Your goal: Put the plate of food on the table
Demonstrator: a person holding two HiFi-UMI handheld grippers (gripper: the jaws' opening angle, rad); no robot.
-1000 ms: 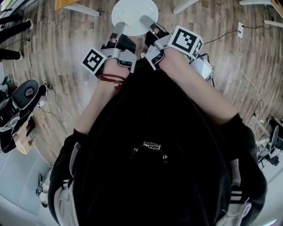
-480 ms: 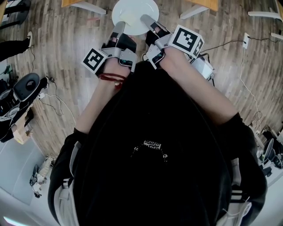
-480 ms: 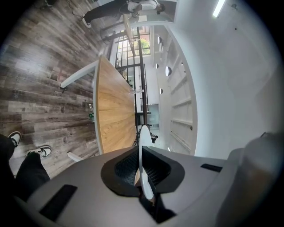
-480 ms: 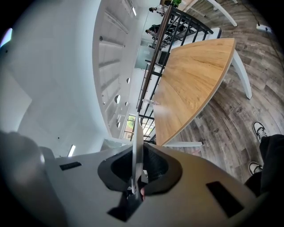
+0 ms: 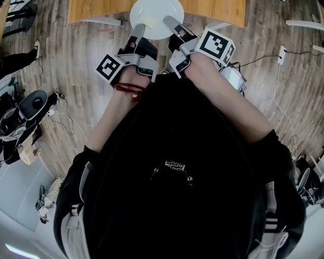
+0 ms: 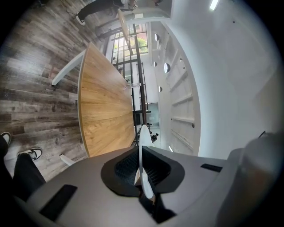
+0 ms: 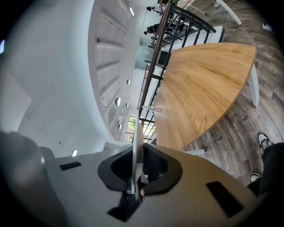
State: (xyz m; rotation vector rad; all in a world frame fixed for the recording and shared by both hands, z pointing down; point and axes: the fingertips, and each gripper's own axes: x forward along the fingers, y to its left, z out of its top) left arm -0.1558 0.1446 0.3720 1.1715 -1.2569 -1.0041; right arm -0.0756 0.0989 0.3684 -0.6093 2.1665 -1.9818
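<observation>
White plate (image 5: 154, 15) astride wooden table (image 5: 217, 12) near edge

The plate (image 5: 154, 17) and the wooden table (image 5: 217, 10) behind it run off the head view's top edge, and whatever lies on the plate is too small to make out there. Both gripper views catch the plate edge-on, its face unseen. The lower jaws of the left gripper (image 5: 138, 31) and right gripper (image 5: 170, 23) are hidden beneath the rim, and another person's trouser leg (image 5: 15, 60) is cropped by the left edge.
</observation>
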